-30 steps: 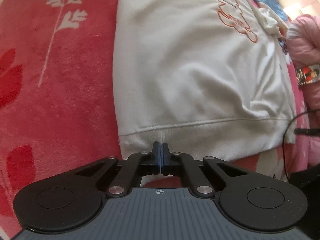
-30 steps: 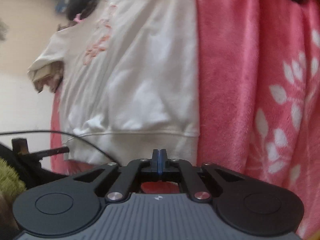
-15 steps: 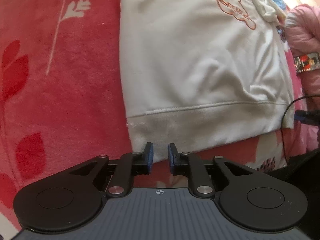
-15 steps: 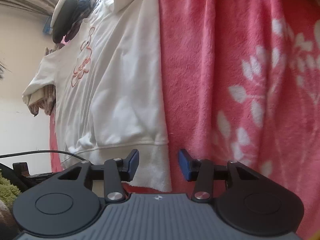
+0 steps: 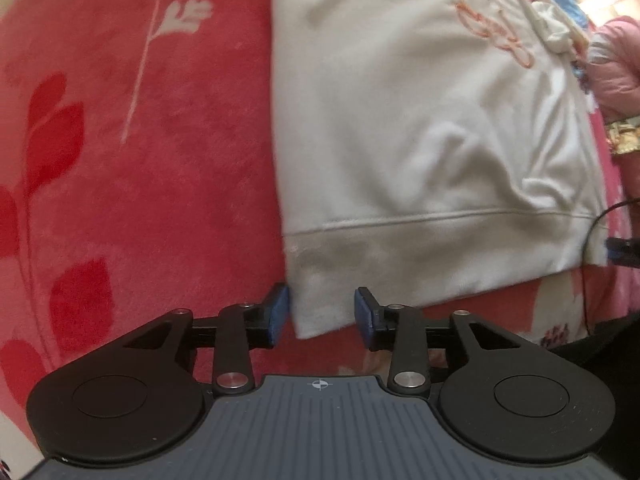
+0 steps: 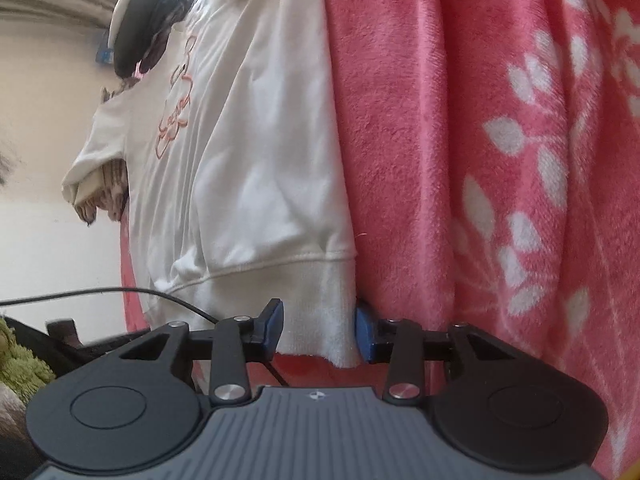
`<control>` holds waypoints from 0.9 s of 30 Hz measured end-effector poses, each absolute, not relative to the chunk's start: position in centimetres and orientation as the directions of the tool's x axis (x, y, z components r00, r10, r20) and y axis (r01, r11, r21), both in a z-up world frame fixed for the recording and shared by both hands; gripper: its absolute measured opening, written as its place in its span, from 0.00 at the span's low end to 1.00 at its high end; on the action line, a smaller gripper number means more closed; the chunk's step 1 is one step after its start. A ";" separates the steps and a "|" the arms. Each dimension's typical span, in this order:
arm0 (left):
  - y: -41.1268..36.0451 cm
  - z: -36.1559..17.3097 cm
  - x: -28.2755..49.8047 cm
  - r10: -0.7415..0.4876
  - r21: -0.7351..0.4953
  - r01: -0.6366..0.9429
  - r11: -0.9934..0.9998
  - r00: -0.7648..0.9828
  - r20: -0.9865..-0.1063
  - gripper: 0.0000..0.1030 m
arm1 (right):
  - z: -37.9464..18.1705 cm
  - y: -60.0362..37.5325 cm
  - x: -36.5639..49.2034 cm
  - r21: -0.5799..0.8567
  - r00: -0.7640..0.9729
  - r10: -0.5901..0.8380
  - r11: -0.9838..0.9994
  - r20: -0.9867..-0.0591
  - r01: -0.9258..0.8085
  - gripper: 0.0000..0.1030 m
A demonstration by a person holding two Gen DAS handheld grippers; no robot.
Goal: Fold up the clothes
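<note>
White sweatshirt flat, pink blanket beneath

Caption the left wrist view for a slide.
Left gripper open around the white sweatshirt's hem corner on a red blanket.

place: home bedroom | cues: plush pink leaf-print blanket, heaped clothes, plain wall
</note>
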State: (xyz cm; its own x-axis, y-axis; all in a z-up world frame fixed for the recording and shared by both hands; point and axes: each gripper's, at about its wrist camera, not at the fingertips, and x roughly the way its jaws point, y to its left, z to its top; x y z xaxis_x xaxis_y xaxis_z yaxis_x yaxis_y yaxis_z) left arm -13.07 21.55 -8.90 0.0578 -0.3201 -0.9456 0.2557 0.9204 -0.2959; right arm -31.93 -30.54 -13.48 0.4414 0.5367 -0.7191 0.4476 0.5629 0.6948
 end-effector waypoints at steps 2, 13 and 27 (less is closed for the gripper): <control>21.8 -9.0 -13.1 -0.326 -0.304 0.237 0.923 0.062 -0.943 0.35 | -13.6 -30.6 -32.0 0.698 0.447 0.536 0.552 -0.717 0.457 0.38; 20.6 -7.3 -14.7 -0.303 -0.260 0.214 0.942 0.203 -0.931 0.05 | -11.8 -28.4 -30.5 0.597 0.384 0.468 0.712 -0.796 0.370 0.07; 19.7 -9.4 -14.2 -0.253 -0.193 0.393 0.899 0.107 -0.962 0.11 | -12.3 -29.3 -30.6 0.535 0.275 0.465 0.785 -0.842 0.313 0.06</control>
